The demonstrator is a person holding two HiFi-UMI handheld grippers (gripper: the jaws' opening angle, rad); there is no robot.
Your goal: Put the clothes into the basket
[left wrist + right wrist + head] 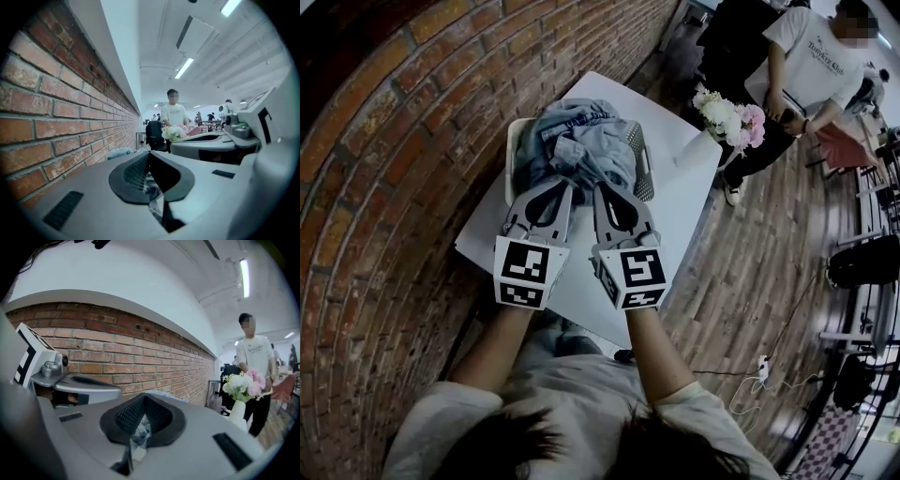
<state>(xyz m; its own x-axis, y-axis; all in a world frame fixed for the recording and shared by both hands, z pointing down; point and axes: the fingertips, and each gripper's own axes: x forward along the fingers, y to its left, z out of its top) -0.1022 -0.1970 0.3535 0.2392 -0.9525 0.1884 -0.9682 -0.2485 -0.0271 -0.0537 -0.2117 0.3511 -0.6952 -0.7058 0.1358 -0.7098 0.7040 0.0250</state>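
Both your left gripper (555, 187) and right gripper (606, 189) are clamped shut on thin folds of the clothes (581, 141), which sit heaped in the basket (643, 161) on the table (694, 192). Heads up: those pinches look skimpy, so a tug could slip them, or drag the pile over the rim.

White table (686, 206) bears basket (514, 155) and flower vase (712, 131)

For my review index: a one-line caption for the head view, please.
Left tool and right tool pinch the blue-grey clothes heaped in the white basket on a white table.
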